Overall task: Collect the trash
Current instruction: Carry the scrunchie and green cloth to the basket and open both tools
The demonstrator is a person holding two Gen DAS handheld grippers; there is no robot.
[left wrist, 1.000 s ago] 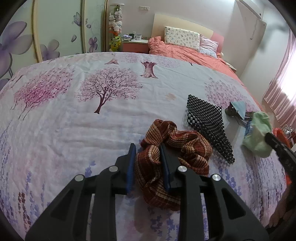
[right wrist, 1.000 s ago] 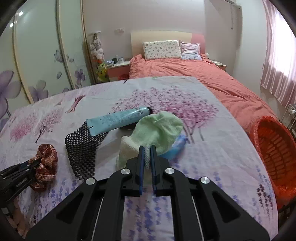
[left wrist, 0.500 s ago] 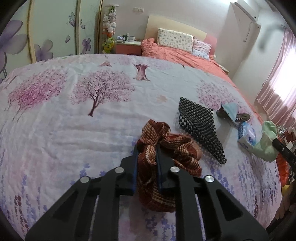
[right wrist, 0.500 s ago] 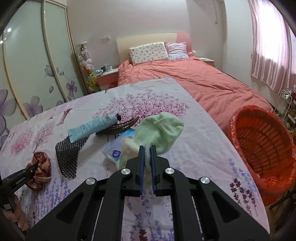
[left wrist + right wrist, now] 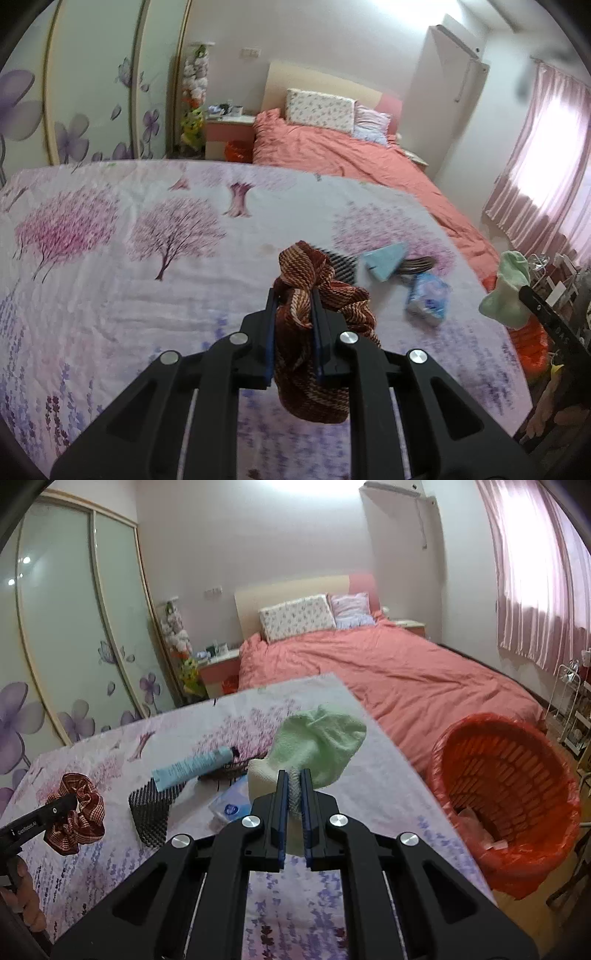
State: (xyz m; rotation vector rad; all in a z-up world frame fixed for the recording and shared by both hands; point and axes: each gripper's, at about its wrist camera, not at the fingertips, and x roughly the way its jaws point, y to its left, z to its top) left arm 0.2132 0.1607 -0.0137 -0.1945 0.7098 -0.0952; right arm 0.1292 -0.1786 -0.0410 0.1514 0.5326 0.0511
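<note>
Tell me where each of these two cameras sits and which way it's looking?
Left wrist view: sits on the left gripper, looking along its fingers across the flowered sheet toward the pink bed; it clamps a brown scrunchie.
Right wrist view: sits on the right gripper, facing the same bed, with the orange basket at right; it clamps a green cloth; part of a hand shows.
Shared: each view shows the other gripper, both held things, the blue tube and the bed.

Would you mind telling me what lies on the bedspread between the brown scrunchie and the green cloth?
In the right wrist view, a black mesh mat, a blue tube and a tissue pack lie between the scrunchie and the cloth.
</note>
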